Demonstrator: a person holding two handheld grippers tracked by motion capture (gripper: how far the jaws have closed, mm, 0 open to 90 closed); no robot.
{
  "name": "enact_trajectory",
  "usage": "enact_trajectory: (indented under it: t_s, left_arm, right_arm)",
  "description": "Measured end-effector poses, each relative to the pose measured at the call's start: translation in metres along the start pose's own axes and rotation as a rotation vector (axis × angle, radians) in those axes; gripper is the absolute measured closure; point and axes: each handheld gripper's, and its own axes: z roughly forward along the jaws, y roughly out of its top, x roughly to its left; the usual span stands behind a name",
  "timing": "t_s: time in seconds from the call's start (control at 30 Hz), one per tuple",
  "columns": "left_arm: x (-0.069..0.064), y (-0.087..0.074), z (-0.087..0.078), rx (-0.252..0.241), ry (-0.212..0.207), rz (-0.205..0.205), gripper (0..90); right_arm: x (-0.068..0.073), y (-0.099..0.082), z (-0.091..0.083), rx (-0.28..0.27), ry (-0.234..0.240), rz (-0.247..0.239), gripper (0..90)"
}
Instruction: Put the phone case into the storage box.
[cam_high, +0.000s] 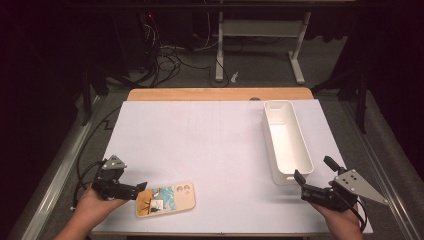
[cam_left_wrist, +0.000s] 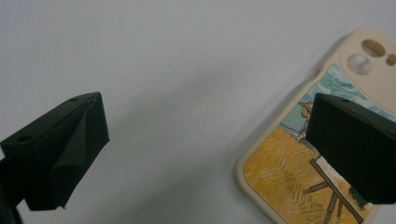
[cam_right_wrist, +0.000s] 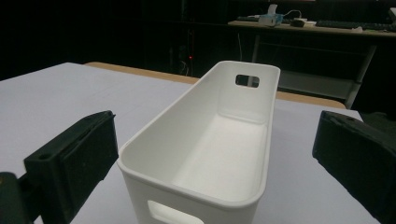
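Observation:
A cream phone case (cam_high: 165, 199) with a painted field scene lies flat near the table's front left. My left gripper (cam_high: 133, 183) is open at the case's left end. In the left gripper view its right jaw hangs over the case (cam_left_wrist: 285, 177) and its left jaw over bare table, the gripper (cam_left_wrist: 208, 122) holding nothing. A long white bin (cam_high: 286, 141) stands empty at the right. My right gripper (cam_high: 314, 171) is open just off the bin's near end. The right gripper view looks along the bin (cam_right_wrist: 219, 140), whose near end shows between the wide jaws of the gripper (cam_right_wrist: 215, 136).
A white sheet (cam_high: 210, 150) covers the table, with a wooden edge (cam_high: 220, 94) at the back. Beyond it are dark floor, cables and a desk frame (cam_high: 260, 35). Cut-out handles pierce both ends of the bin.

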Motion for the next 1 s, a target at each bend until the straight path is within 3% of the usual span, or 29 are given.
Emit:
enact_trajectory:
  t_s: [0.1,0.47,0.9,1.0]
  left_arm:
    - [-0.001,0.0,0.002,0.016,-0.017,0.009,0.7]
    - [-0.012,-0.001,0.009,0.126,-0.104,0.101,0.7]
    - [-0.023,0.001,0.015,0.179,-0.173,0.199,0.7]
    - [-0.028,0.002,0.017,0.197,-0.188,0.238,0.7]
  right_arm:
    - [0.0,0.0,0.001,0.0,0.001,-0.002,0.6]
    - [0.001,0.0,0.001,0.003,0.003,-0.002,0.7]
    - [0.001,-0.001,0.001,0.006,0.002,-0.002,0.7]
    - [0.002,0.0,0.001,0.005,0.004,-0.006,0.7]
